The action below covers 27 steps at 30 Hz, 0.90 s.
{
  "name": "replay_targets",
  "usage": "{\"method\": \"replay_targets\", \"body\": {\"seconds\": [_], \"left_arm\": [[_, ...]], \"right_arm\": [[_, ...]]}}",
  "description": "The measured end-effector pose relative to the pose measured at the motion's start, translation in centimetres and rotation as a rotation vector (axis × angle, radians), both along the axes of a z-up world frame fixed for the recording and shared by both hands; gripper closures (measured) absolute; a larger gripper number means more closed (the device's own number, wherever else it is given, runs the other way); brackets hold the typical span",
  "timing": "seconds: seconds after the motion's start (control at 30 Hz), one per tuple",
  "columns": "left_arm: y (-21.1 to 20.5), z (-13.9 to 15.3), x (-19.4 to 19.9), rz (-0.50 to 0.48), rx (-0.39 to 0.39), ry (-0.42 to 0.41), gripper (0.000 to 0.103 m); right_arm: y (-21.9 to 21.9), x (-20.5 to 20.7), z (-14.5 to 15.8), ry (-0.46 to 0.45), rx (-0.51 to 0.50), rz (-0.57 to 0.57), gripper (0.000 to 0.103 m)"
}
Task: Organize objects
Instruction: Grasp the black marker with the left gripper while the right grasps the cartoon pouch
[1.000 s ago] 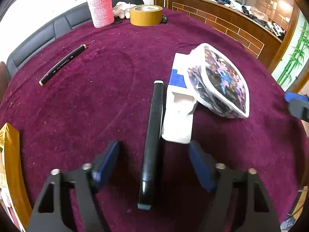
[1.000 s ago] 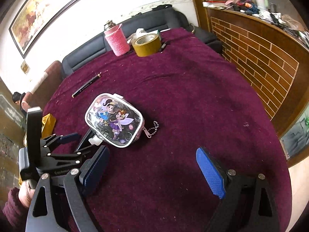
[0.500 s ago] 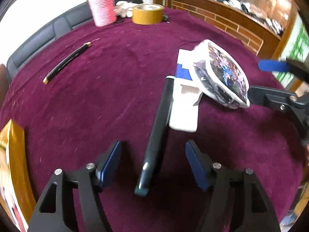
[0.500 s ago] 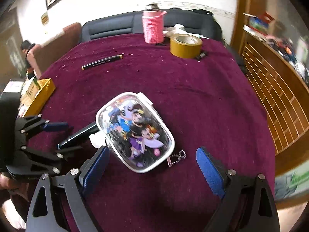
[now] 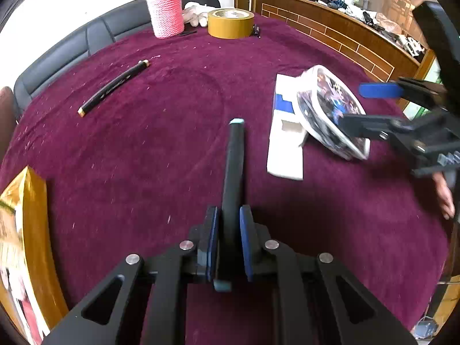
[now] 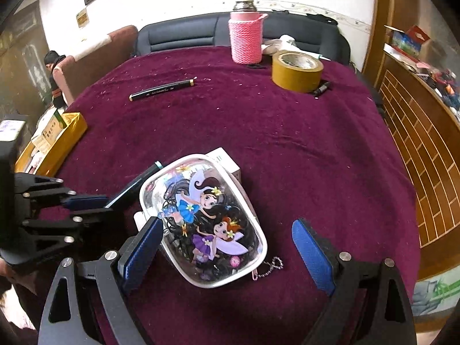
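My left gripper (image 5: 228,238) is shut on a dark marker with teal end caps (image 5: 234,172), which points away across the maroon tablecloth (image 5: 172,132). The marker (image 6: 135,184) and left gripper (image 6: 83,204) also show in the right wrist view. A clear pouch printed with cartoon fairies (image 6: 204,221) lies tilted on a white and blue box (image 5: 284,141). My right gripper (image 6: 230,256) is open, its pads on either side of the pouch, apart from it. It shows at the right of the left wrist view (image 5: 365,106).
A black pen with gold ends (image 5: 113,86) lies far left. A pink knitted flask (image 5: 166,8) and a roll of brown tape (image 5: 230,23) stand at the back. A yellow box (image 5: 31,224) sits at the left edge. A wooden counter (image 6: 425,143) borders the right.
My left gripper closed on the marker. My right gripper moved in over the pouch, so its pads now flank it.
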<state>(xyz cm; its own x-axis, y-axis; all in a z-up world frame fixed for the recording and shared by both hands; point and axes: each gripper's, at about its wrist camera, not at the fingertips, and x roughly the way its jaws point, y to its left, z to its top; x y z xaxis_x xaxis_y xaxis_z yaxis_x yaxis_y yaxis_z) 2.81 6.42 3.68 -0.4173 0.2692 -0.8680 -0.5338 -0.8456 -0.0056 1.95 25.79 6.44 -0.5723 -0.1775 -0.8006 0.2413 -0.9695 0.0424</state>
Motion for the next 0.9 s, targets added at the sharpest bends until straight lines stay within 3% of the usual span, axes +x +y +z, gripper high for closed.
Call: {"method": "replay_targets", "body": {"seconds": [0.1,0.23,0.33,0.47,0.5,0.57,0.6,0.63,0.67,0.9], "left_arm": [[-0.3,-0.4,0.3,0.005,0.006,-0.019,0.084],[0.8,-0.9,-0.6,0.001,0.007,-0.014,0.057],[2.5,-1.1,-1.3,-0.021,-0.027,0.007,0.047],[3.7,-1.3,-2.3,-0.024,-0.025,0.020,0.037],[3.7,-1.4,-2.5,-0.015,-0.003,0.016,0.037],[3.7,-1.4,-2.4,-0.019,-0.001,0.028,0.040],[3.6,-1.3,-2.2,-0.023,0.005,0.029,0.052],[3.4,-1.1,-2.0,-0.023,0.009,0.031,0.078],[3.1,-0.9,-1.9,-0.019,0.017,0.023,0.088],[0.4,-0.1,-1.1,0.031,0.096,-0.004,0.089]], "right_arm": [[-0.9,-0.5,-0.2,0.003,0.029,0.033,0.009],[-2.1,-1.3,-0.5,-0.003,0.066,0.064,0.009],[-3.0,-1.7,-0.9,-0.015,0.097,0.063,0.009],[-3.5,-1.7,-1.3,-0.015,0.128,0.042,0.011],[-3.5,-1.8,-1.5,-0.027,0.121,0.036,0.016],[-3.3,-1.9,-1.8,-0.057,0.076,0.033,0.049],[-3.2,-1.9,-2.0,-0.082,0.055,0.026,0.070],[-3.0,-1.8,-2.2,-0.096,0.039,0.016,0.070],[-2.8,-1.5,-2.2,-0.094,0.023,0.009,0.070],[-1.4,0.6,-1.7,-0.097,-0.054,-0.054,0.071]]}}
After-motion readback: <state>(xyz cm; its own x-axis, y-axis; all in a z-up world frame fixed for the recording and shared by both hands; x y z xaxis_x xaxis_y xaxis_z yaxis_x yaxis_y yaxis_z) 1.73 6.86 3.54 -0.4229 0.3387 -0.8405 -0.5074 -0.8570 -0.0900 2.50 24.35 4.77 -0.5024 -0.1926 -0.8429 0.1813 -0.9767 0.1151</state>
